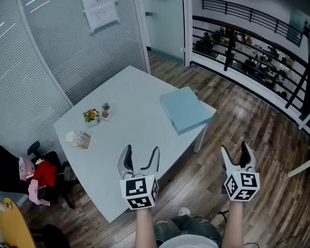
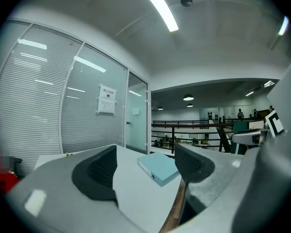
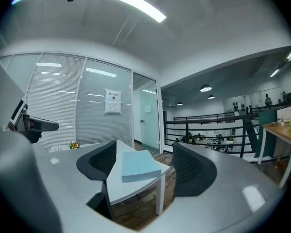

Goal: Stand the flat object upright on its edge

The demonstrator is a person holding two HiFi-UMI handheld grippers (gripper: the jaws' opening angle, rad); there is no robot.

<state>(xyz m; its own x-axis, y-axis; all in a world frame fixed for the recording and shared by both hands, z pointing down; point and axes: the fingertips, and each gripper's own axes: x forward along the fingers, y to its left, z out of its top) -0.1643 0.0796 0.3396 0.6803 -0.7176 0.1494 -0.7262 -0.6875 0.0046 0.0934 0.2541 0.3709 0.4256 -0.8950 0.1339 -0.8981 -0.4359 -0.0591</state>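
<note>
1 folder laid flat at table far-right corner; bare top nearer. Left claw over near edge, right claw off-table; both held wide apart, empty.

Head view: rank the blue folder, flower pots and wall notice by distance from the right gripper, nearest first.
1. blue folder, just ahead-left.
2. flower pots, farther left across the tabletop.
3. wall notice, far back left.
</note>
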